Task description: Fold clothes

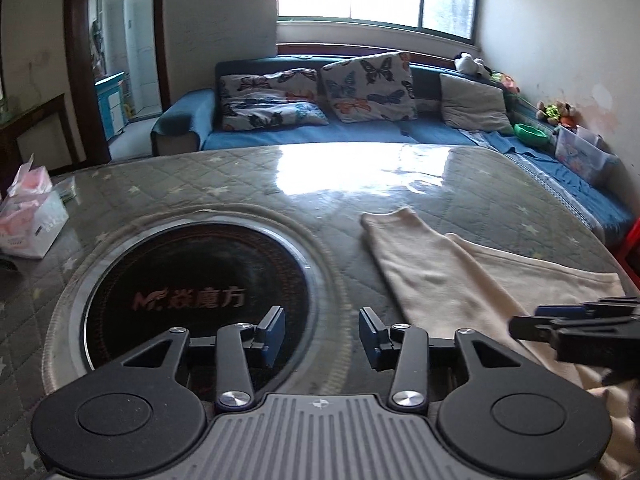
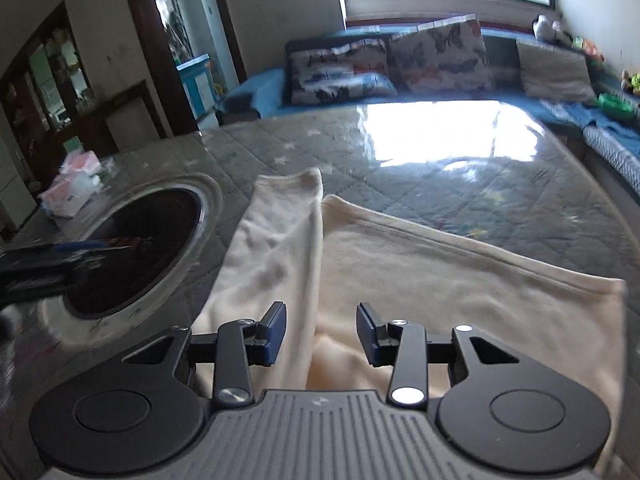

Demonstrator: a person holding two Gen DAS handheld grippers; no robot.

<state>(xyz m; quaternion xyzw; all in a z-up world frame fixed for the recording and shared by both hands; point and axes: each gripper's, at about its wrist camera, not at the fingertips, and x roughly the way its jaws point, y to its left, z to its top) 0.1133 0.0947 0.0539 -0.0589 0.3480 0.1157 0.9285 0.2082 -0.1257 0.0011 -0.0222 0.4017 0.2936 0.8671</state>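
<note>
The cream garment lies spread on the quilted, glass-topped counter, just beside the round black hotplate set into it; one narrow part, a sleeve or a leg, I cannot tell which, lies folded over toward the hotplate side. The right gripper hangs low over the near part of the cloth with its fingers partly apart and nothing between them. The left gripper stands over the hotplate rim, beside the cloth, fingers likewise partly apart and empty. The step in hand looks like taking a fresh hold for the next fold. To do it well, each gripper should probably pinch one near corner or edge, catch every layer, lift evenly, and lay the cloth over so the edges meet without dragging toward the hotplate.
</note>
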